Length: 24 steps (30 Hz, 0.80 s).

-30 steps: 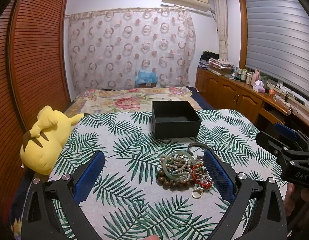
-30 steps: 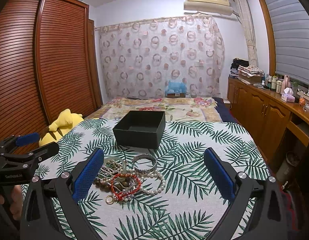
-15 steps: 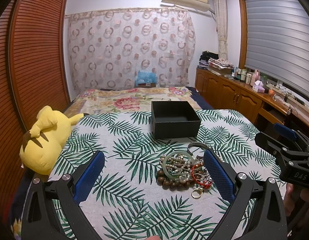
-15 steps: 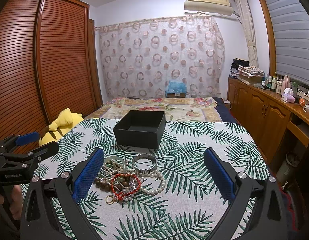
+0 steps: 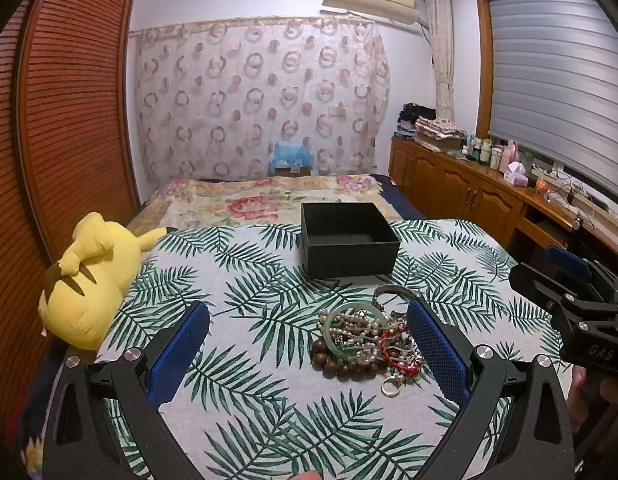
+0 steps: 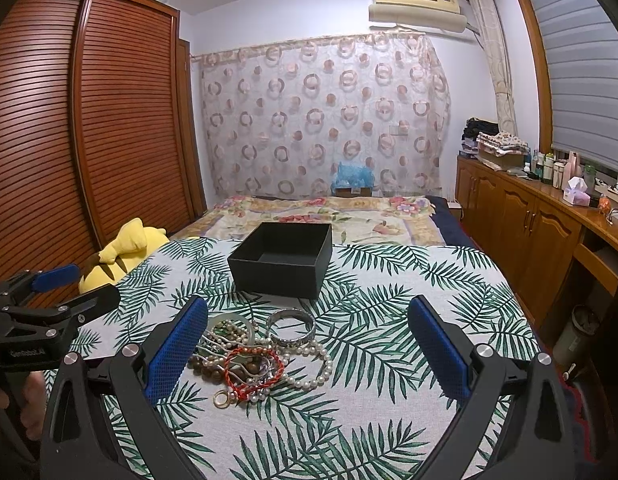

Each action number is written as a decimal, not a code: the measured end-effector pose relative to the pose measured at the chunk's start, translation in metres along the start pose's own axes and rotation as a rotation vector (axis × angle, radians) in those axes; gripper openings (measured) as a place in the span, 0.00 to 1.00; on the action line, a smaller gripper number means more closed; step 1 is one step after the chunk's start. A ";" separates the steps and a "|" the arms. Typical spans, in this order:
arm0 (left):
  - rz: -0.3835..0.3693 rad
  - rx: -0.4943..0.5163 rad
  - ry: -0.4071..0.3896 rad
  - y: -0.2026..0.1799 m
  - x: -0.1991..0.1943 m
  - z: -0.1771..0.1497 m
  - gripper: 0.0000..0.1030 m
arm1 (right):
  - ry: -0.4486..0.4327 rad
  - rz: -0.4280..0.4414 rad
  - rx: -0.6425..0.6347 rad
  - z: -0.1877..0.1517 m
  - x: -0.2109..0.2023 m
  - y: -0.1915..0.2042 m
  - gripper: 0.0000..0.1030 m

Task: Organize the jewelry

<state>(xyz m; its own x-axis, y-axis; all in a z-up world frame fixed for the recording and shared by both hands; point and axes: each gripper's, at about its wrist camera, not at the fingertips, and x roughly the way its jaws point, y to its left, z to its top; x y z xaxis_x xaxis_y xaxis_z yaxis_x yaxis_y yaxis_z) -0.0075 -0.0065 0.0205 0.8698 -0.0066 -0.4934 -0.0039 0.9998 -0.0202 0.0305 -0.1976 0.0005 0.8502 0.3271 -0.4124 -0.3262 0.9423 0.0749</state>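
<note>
A tangled pile of jewelry [image 5: 365, 340] lies on the leaf-print cloth: a green jade bangle [image 5: 355, 332], brown wooden beads, pearls, a red cord bracelet and a gold ring [image 5: 390, 387]. The pile [image 6: 253, 356] also shows in the right wrist view, with a silver bangle [image 6: 291, 326] and a pearl strand [image 6: 313, 372]. An open, empty black box [image 5: 349, 244] stands behind the pile, also in the right wrist view [image 6: 283, 258]. My left gripper [image 5: 309, 350] is open and empty, its right finger beside the pile. My right gripper [image 6: 307, 350] is open and empty, its left finger beside the pile.
A yellow plush toy [image 5: 89, 276] lies at the cloth's left edge. A floral bedspread [image 5: 269, 200] lies beyond the box. Wooden cabinets [image 6: 529, 232] with bottles stand on the right, a slatted wardrobe [image 6: 69, 140] on the left.
</note>
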 end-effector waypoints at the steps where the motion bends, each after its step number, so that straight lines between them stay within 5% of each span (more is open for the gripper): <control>1: -0.001 0.000 0.002 0.000 0.001 0.000 0.93 | 0.001 0.000 0.000 0.000 0.000 0.000 0.98; 18: -0.025 -0.008 0.078 0.010 0.030 -0.026 0.93 | 0.066 0.073 -0.005 -0.016 0.019 -0.003 0.97; 24: -0.035 -0.011 0.120 0.015 0.042 -0.035 0.93 | 0.157 0.136 -0.030 -0.028 0.042 0.000 0.85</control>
<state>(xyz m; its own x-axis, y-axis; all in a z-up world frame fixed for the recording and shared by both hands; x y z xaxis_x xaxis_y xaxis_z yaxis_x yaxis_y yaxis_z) 0.0120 0.0076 -0.0309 0.8040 -0.0448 -0.5930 0.0196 0.9986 -0.0489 0.0542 -0.1857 -0.0421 0.7234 0.4337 -0.5372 -0.4475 0.8870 0.1136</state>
